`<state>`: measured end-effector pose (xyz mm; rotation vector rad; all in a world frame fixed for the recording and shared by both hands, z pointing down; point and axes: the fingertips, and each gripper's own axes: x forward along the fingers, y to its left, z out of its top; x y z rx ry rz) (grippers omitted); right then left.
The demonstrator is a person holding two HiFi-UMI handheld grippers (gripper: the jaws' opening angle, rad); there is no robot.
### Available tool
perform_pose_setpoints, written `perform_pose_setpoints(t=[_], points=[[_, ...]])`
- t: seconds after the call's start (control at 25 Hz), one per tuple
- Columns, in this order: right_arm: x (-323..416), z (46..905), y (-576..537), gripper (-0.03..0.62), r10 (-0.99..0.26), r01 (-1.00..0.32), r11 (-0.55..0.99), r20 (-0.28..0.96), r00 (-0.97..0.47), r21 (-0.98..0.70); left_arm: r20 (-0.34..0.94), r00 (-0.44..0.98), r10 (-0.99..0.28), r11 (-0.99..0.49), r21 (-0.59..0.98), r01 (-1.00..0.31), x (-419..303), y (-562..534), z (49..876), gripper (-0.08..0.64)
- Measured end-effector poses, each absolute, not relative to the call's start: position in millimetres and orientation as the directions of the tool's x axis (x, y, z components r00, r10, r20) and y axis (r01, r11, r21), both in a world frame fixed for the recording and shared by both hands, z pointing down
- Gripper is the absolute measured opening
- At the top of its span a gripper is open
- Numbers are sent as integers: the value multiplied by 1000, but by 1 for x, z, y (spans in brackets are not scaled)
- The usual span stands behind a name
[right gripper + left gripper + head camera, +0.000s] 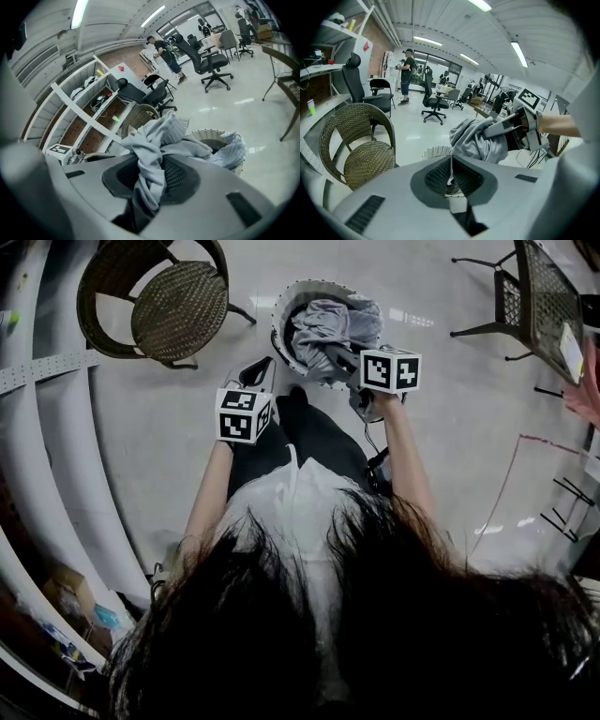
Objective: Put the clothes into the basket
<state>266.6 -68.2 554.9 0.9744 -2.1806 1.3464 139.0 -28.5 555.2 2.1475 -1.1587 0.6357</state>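
The right gripper (157,165) has its fingers (180,176) clamped on a grey garment (152,150) — the fabric is bunched between them and spills up and over the tips. In the head view the garment hangs over the open mouth of the basket (281,310), toward its right side, with the right gripper (345,357) reaching in from the near rim. The basket stands on the pale floor (441,427) just ahead of the person's feet. In the right gripper view its perforated white rim shows just beyond the held garment, and a lighter striped cloth (230,149) is draped over its right edge. The left gripper (451,161) is empty — its fingers (436,174) are pressed together with only a thin seam between them. In the head view it hovers just left of the basket, close to the rim and not touching the clothes. A wicker chair (173,306) stands on the floor to the left of the basket, apart from it.
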Motion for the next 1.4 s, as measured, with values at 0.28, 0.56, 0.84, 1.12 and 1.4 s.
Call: perform_pose_setpoints(t=[0.28,0.56,0.84,1.12,1.4], points=[[324,592,-66,100,-383,-799,267,702,-601,-539,675,540,-502,-492,290,-821,191,-29,575,21],[347,660,-67,100,-350,-841,247,765,-541,-482,687,557,-467,-503,311,-806,213,-33,609,21],[356,743,-59,100,-315,-879,229,822,-474,-419,734,526,-429,-472,314,-824,208,-26,655,21],[368,810,-48,100,-260,-913,157,876,-406,-376,770,518,-372,-481,318,-817,201,-15,692,22],[387,850,-45,101,-212,-923,98,898,-386,-373,780,521,-346,-486,326,-811,206,-18,710,21]])
